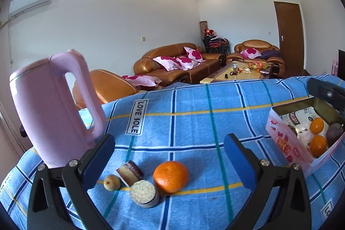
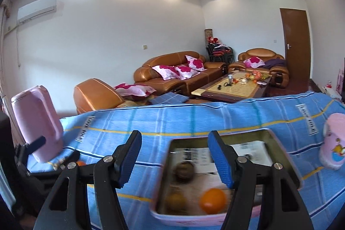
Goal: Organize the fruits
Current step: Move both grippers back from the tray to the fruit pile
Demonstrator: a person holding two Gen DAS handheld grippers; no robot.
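Left hand-held gripper point(image 1: 170, 156): blue-padded jaws wide apart, holding nothing, hovering over a round orange mandarin point(image 1: 171, 176) that lies loose on the blue plaid towel-covered surface point(image 1: 194, 122), near its front edge. Just left of the mandarin: a round beige sesame-topped biscuit stack point(image 1: 144, 193) touching or nearly touching it, a brown-and-cream layered cake slice point(image 1: 130, 172), and a small tan round fruit point(image 1: 112, 182). Tall pink plastic electric kettle point(image 1: 51, 109) stands upright at the left edge of the surface. Pink rectangular tin box point(image 1: 286, 143) sits toward the right edge; inside it two orange mandarins point(image 1: 317, 125) and a dark purple round fruit point(image 1: 334, 135). Right hand-held gripper point(image 2: 174, 158): jaws apart, empty, positioned above the tin box; contents blurred in the right wrist view, one orange fruit point(image 2: 213, 201) and two darker round fruits discernible. Pink plastic cartoon-printed cup point(image 2: 334, 141) stands near the right edge.
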